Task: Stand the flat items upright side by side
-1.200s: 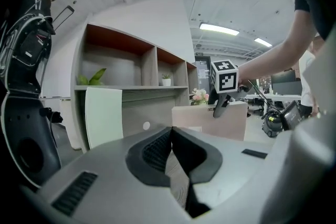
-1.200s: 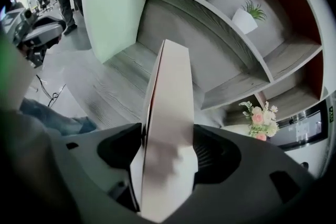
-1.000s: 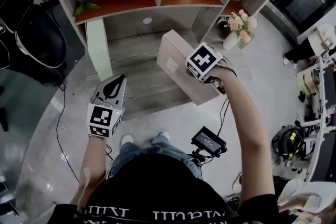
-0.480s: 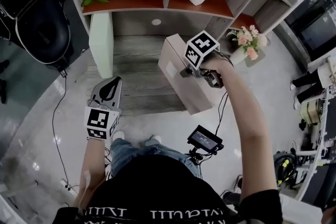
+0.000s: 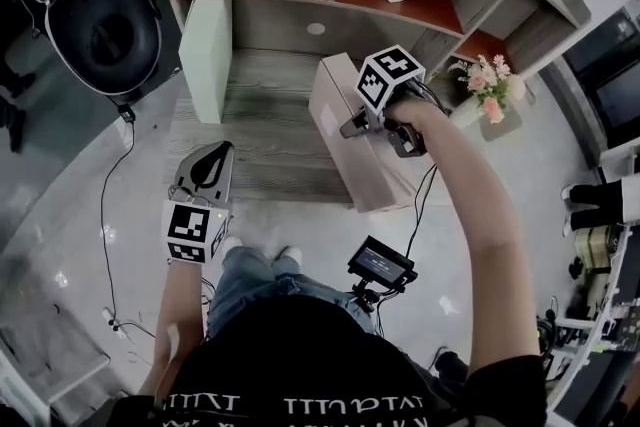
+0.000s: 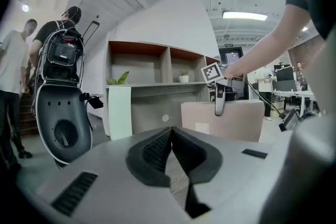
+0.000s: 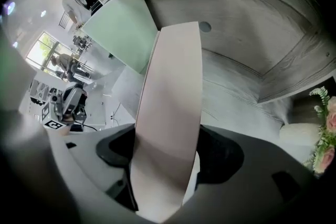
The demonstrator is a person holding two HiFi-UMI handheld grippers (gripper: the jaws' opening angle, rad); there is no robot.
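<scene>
Had the beige flat box [image 5: 350,165] up on its long edge over the wood-grain deck [image 5: 270,130], centre-right of frame, with its top edge pinched in the right gripper [image 5: 372,123]. Confirmed in right gripper view: jaws clamped on either face of the panel. Couldn't tell whether its bottom edge touched the deck or hung just above. Checked against a second ago: seemed nudged slightly left, toward the pale green flat box [image 5: 207,55], which was already standing upright at the deck's left end, upper left of frame. Gap looked a little narrower but the two were still well apart. Also noted the beige one was skewed diagonally, not parallel to the green. Found the left gripper [image 5: 207,165] at lower left, jaws pressed together on nothing, parked in front of the deck, much as before. Read this as mid-placement: one item done, the second upright in grip but not yet beside its neighbour. Judged what remained: swing it square to the green, close the gap, set it down, release without tipping. Flagged the flower vase [image 5: 485,90] at right as clear of the path.
</scene>
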